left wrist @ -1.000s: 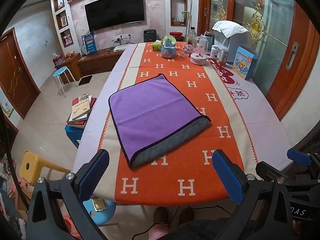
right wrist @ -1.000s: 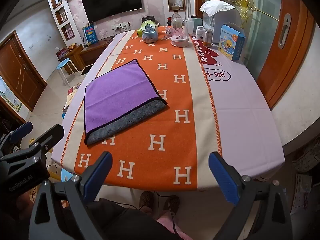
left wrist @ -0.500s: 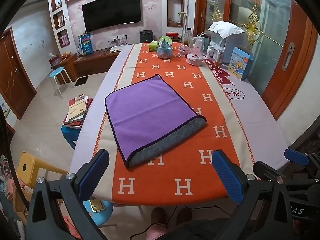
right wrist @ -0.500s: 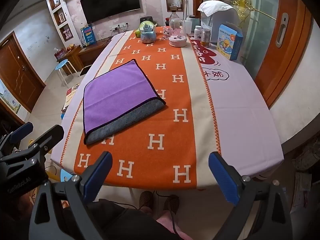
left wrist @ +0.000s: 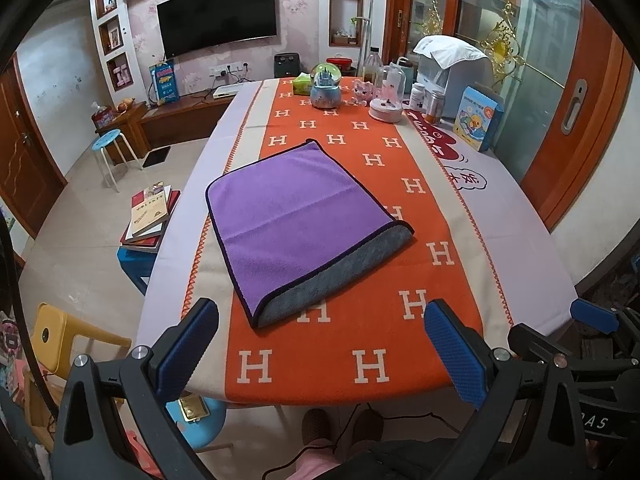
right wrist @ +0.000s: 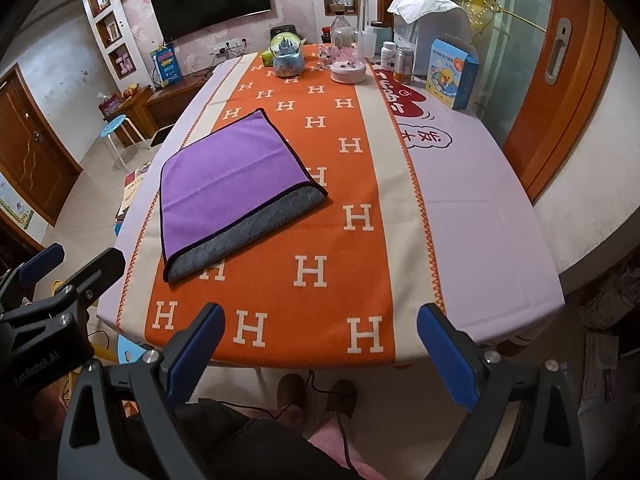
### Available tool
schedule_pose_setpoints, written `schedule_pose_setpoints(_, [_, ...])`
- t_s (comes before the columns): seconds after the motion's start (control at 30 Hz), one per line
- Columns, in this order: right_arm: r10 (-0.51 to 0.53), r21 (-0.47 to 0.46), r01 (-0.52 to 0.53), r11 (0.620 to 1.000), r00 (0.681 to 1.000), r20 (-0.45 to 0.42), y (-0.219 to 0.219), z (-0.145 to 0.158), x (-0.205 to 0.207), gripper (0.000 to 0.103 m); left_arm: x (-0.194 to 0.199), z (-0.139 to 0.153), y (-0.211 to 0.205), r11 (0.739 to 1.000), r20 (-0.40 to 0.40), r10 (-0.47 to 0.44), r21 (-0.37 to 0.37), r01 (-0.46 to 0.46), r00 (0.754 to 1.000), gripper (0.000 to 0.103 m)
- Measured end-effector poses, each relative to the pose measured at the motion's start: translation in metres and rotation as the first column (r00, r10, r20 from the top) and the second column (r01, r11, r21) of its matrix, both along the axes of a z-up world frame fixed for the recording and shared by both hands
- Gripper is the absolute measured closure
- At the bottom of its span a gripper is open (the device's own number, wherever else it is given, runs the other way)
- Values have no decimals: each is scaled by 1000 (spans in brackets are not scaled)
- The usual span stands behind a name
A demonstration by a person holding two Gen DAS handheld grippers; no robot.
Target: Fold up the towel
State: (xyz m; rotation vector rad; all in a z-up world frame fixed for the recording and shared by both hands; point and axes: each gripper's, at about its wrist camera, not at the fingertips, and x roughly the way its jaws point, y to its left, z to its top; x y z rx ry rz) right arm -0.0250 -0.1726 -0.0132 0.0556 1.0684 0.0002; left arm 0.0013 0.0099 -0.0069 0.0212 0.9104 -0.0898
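A purple towel [left wrist: 296, 216] lies folded in half on the orange tablecloth [left wrist: 360, 320], its grey underside showing along the near edge [left wrist: 336, 280]. It also shows in the right wrist view [right wrist: 228, 176]. My left gripper [left wrist: 320, 348] is open and empty, held back above the table's near edge, apart from the towel. My right gripper [right wrist: 320, 348] is open and empty, also back over the near edge. The left gripper shows at the left of the right wrist view [right wrist: 60, 280]; the right gripper shows at the right of the left wrist view [left wrist: 576, 340].
A snow globe [left wrist: 326, 90], jars, bottles and a blue box [left wrist: 476, 118] stand at the table's far end. A stack of books [left wrist: 150, 216], stools [left wrist: 108, 140] and a yellow chair [left wrist: 60, 340] are on the floor to the left.
Both grippers have drawn back and up from the table, so the towel looks farther away. The towel has not moved.
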Motion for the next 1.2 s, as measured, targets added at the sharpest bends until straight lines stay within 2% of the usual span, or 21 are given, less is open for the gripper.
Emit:
schedule_pose_setpoints(0.23, [-50,-5,49,999,999,-12,7,-5,-5,6,7,-4,9,999,11,-46,-20,46,999,1])
schedule_pose_setpoints(0.47, [-118,20,118,993,993,-22,16,-11,-4,6,21,-14,20,993,-14,-114,-14,114,993,1])
schedule_pose_setpoints(0.73, [-177,26,177,984,984,-12,25,-12,7,6,42,-27,39,990,-53,-130,-67,126,990,1])
schedule_pose_setpoints(0.97, [-147,35,146,989,989,15,28,-7,22,6,60,-40,49,987,-78,-127,-107,118,989,1])
schedule_pose_setpoints(1.2, [-97,33,96,995,995,25,25,-6,57,6,68,-45,55,987,-80,-107,-126,96,991,1])
